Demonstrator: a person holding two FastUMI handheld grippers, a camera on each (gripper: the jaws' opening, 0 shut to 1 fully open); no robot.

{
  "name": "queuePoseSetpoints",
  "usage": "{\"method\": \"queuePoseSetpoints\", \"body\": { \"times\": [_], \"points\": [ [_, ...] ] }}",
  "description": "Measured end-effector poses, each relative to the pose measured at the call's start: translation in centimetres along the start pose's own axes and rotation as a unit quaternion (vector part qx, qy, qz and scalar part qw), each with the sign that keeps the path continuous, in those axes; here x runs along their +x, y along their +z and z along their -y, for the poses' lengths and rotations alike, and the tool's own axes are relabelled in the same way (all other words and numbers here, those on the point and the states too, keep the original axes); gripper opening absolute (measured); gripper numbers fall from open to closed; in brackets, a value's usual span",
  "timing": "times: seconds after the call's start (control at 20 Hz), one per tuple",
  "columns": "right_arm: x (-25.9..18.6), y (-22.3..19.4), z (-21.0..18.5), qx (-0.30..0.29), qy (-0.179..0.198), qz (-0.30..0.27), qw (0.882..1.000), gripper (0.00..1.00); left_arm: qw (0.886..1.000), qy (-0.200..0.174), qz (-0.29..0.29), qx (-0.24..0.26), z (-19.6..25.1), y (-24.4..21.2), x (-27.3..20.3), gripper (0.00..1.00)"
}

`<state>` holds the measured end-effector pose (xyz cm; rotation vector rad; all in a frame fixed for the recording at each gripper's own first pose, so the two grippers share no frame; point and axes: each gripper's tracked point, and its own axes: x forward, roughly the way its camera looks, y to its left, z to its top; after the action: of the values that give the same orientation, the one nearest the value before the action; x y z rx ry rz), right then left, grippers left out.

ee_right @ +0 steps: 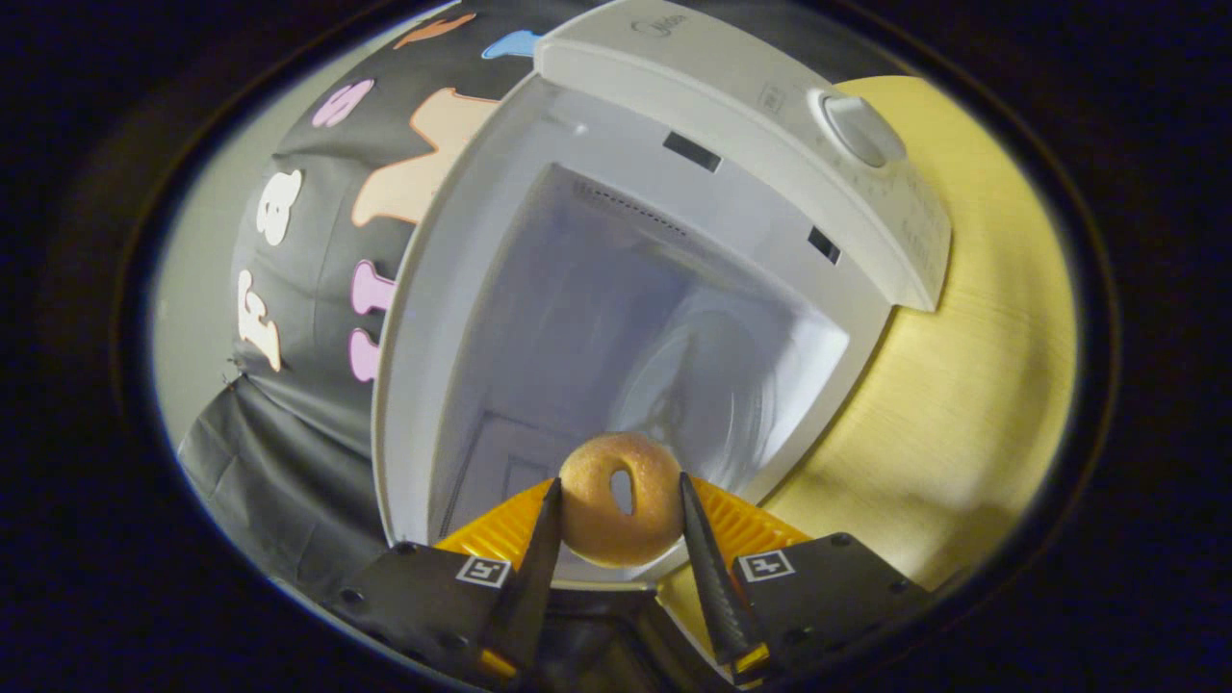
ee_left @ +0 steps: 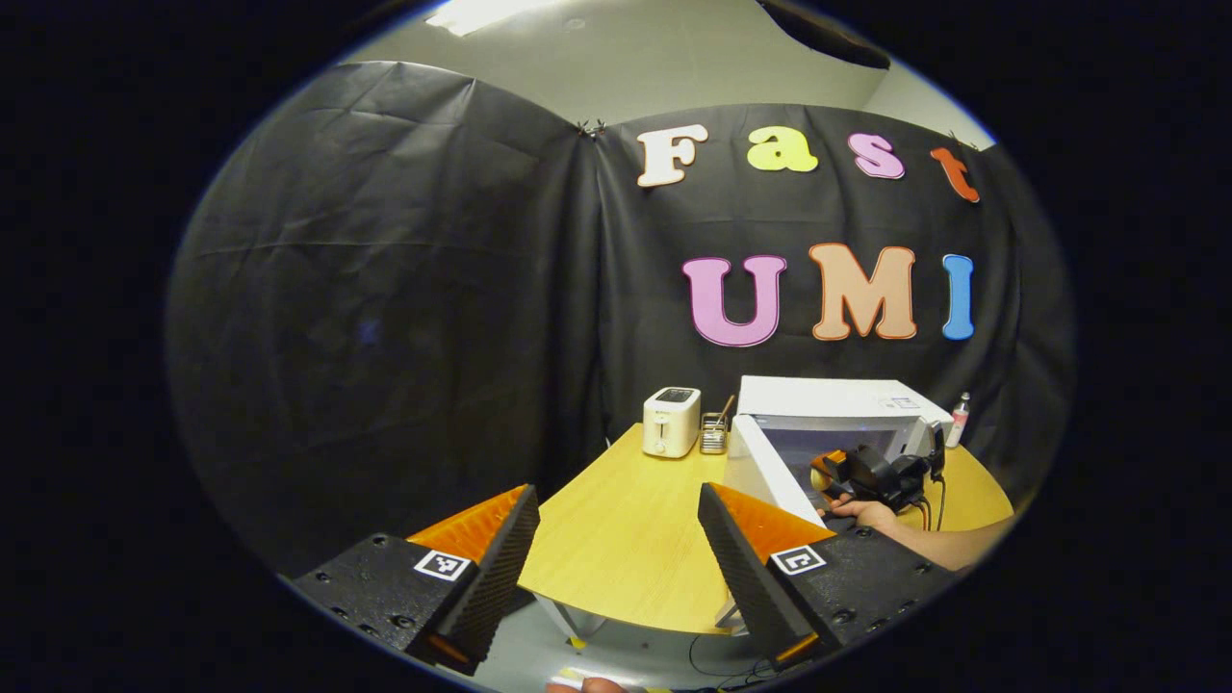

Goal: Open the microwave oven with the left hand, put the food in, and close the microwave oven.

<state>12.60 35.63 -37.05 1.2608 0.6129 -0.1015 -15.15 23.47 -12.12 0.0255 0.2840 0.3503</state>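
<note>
**Tan doughnut at the oven's mouth**

Left gripper view: the left claw [ee_left: 616,568] hangs spread and empty, the open white microwave oven [ee_left: 828,423] well ahead.

Right gripper view: the right claw [ee_right: 616,539] pinches the tan ring-shaped doughnut [ee_right: 621,510]; the cavity lies straight ahead.

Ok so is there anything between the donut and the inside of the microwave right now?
Nothing visible. The right hand-held gripper holds the donut right at the microwave opening, the door is swung open to the side, and the cavity ahead looks bare down to the turntable.
</note>
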Motion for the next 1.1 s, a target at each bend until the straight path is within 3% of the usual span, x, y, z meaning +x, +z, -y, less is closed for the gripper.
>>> {"method": "queuePoseSetpoints", "body": {
  "times": [0.05,0.2,0.5,0.75,0.8,0.85,0.9,1.05,1.1],
  "points": [
    [0.4,0.5,-0.5,-0.014,0.004,0.019,1.0,0.77,1.0,0.003,-0.004,0.002,-0.3,-0.3,-0.1,0.97],
    [1.9,0.8,-0.7,-0.036,-0.002,0.042,0.998,0.63,1.0,-0.001,-0.013,0.003,0.1,-0.6,-0.3,0.97],
    [4.4,0.1,0.1,-0.066,-0.023,0.048,0.996,0.63,0.999,-0.015,-0.029,0.0,0.9,-1.6,-0.2,0.97],
    [4.9,0.2,-0.8,-0.121,-0.013,0.061,0.991,0.63,0.999,-0.025,-0.045,0.004,1.8,-2.4,0.0,0.98],
    [5.1,-0.1,-0.7,-0.125,-0.014,0.058,0.99,0.65,0.999,-0.025,-0.045,0.007,1.8,-2.4,0.0,0.97],
    [5.3,-0.5,-0.4,-0.124,-0.02,0.051,0.991,0.74,0.999,-0.025,-0.046,0.011,1.6,-2.5,-0.2,1.0],
    [5.4,-0.6,0.0,-0.122,-0.024,0.047,0.991,0.68,0.998,-0.023,-0.049,0.013,1.5,-2.7,-0.2,1.0],
    [5.5,0.2,0.2,-0.133,-0.034,0.061,0.989,0.7,0.999,-0.02,-0.05,0.008,1.2,-2.8,-0.7,1.0],
    [5.7,0.1,0.3,-0.133,-0.039,0.057,0.989,0.78,0.999,-0.019,-0.05,0.006,1.2,-2.6,-0.7,0.97]
  ]
}}
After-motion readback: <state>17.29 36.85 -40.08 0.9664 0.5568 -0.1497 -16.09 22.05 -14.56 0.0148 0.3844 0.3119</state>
